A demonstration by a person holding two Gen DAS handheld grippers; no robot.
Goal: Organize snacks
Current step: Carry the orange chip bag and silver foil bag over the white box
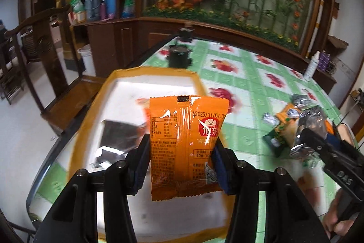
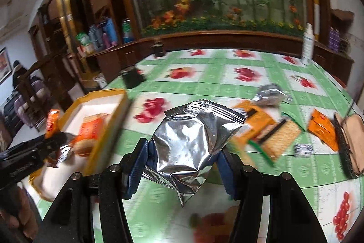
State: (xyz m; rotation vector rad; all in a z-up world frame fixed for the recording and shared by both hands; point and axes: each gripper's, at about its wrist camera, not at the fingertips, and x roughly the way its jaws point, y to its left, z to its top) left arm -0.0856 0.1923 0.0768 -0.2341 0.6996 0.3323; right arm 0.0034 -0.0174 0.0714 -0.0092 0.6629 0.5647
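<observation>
My left gripper [image 1: 182, 149] is shut on an orange snack packet [image 1: 186, 142], held upright above a yellow-rimmed white tray [image 1: 157, 71]. In the right wrist view, my right gripper [image 2: 184, 156] is shut on a crinkled silver foil packet [image 2: 193, 140] lifted over the green fruit-print tablecloth [image 2: 216, 81]. The same tray [image 2: 109, 126] lies at the left there, with an orange packet [image 2: 91, 129] inside. The left gripper [image 2: 47, 142] reaches over it holding its orange packet [image 2: 52, 122]. In the left wrist view the right gripper [image 1: 318, 142] shows at the right with the silver packet [image 1: 307, 126].
Several loose snack packets [image 2: 268, 129] lie on the cloth right of centre, and a brown case [image 2: 350, 140] at the far right. Two dark jars [image 2: 132, 78] and a white bottle [image 2: 307, 44] stand toward the back. A wooden cabinet with a flower picture runs behind the table.
</observation>
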